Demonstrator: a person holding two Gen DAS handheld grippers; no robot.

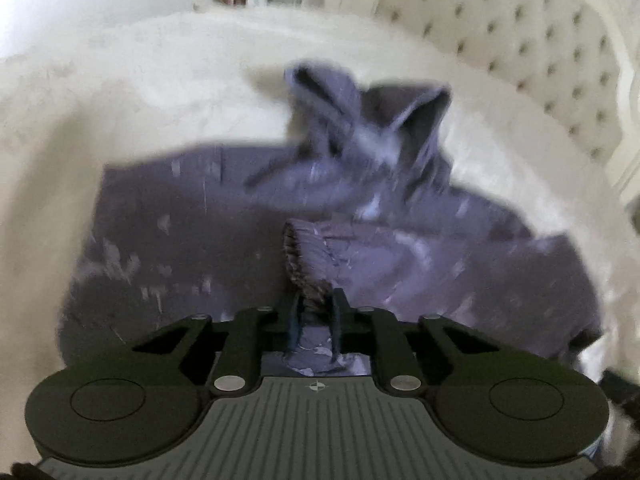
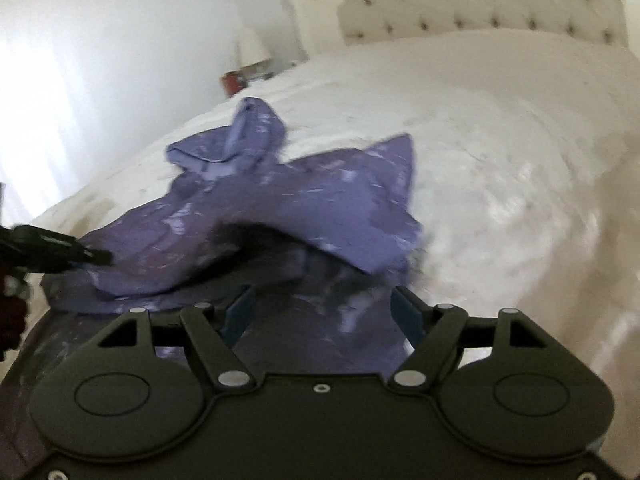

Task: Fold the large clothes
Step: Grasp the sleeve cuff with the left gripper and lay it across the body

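Observation:
A large purple hoodie (image 1: pixel 168 232) with pale blotches lies spread on the white bed; it also shows in the right wrist view (image 2: pixel 320 200), partly bunched. Its hood (image 1: pixel 360 120) lies rumpled at the far side. My left gripper (image 1: pixel 316 312) is shut on the ribbed sleeve cuff (image 1: pixel 298 256) of the hoodie. My right gripper (image 2: pixel 322 312) is open just above the hoodie's near part, with nothing between its fingers. The left gripper's tip (image 2: pixel 86 256) shows at the left edge of the right wrist view, pinching the cloth.
The white bedcover (image 2: pixel 500 152) stretches to the right and far side. A tufted cream headboard (image 2: pixel 480 4) stands behind. A nightstand with a lamp (image 2: pixel 252 48) and small items is beyond the bed's far left corner.

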